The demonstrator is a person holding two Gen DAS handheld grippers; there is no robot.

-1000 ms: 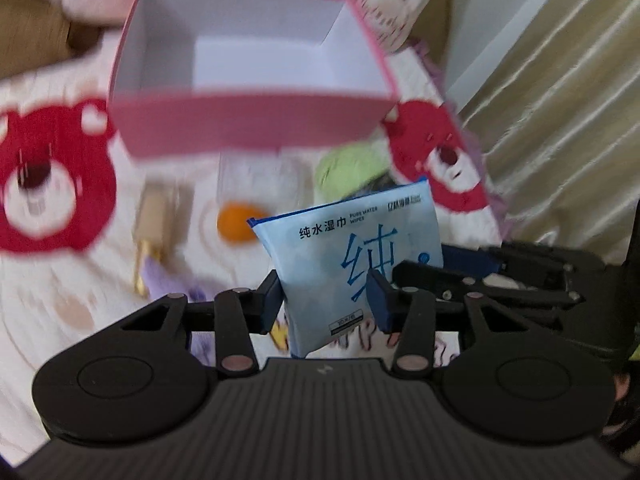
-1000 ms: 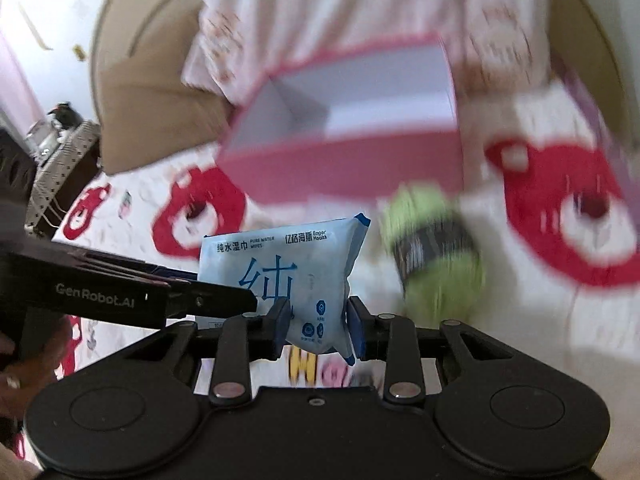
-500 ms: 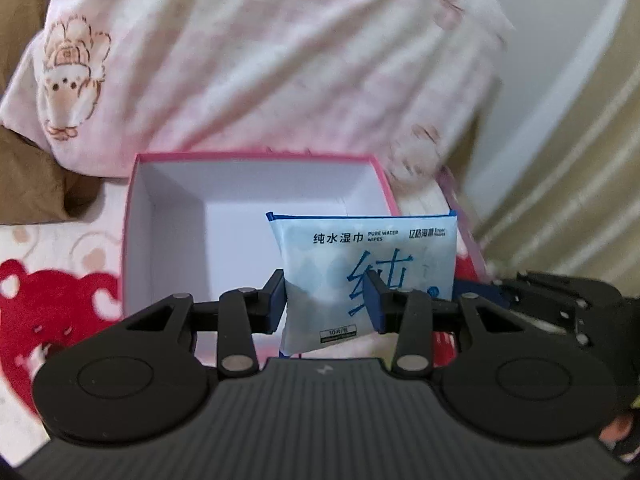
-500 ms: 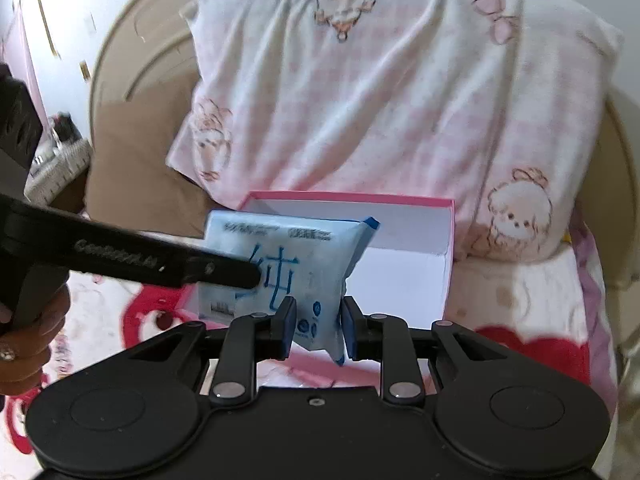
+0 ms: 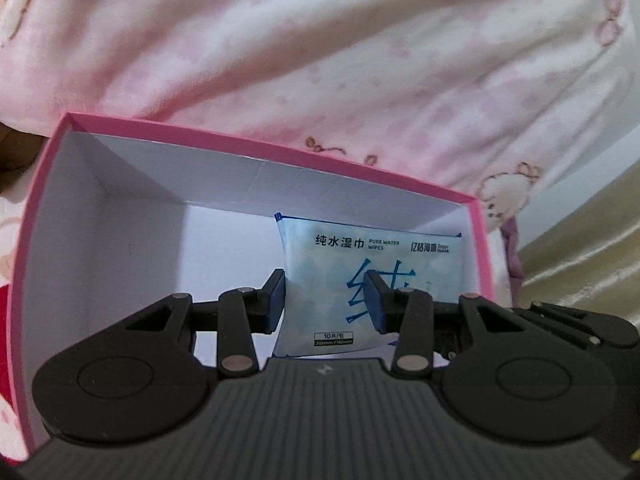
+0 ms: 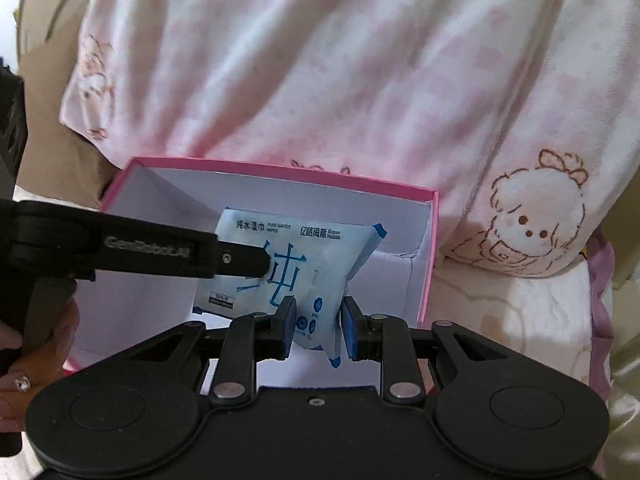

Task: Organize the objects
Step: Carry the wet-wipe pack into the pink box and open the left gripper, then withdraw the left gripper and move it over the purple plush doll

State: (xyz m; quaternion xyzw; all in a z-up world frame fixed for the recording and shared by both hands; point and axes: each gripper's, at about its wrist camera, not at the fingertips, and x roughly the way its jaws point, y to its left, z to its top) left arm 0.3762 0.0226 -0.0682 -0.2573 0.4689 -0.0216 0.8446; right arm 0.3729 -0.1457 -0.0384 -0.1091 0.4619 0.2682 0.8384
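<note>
Wipes pack (image 5: pixel 344 276), pinched between both tongs, now inside pink box (image 5: pixel 256 152).

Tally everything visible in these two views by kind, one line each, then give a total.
Wet wipes pack: 1
Pink box: 1
Pink patterned pillow: 1
Grippers: 2, left gripper and right gripper, both gripping the pack over the box
Total: 5
</note>
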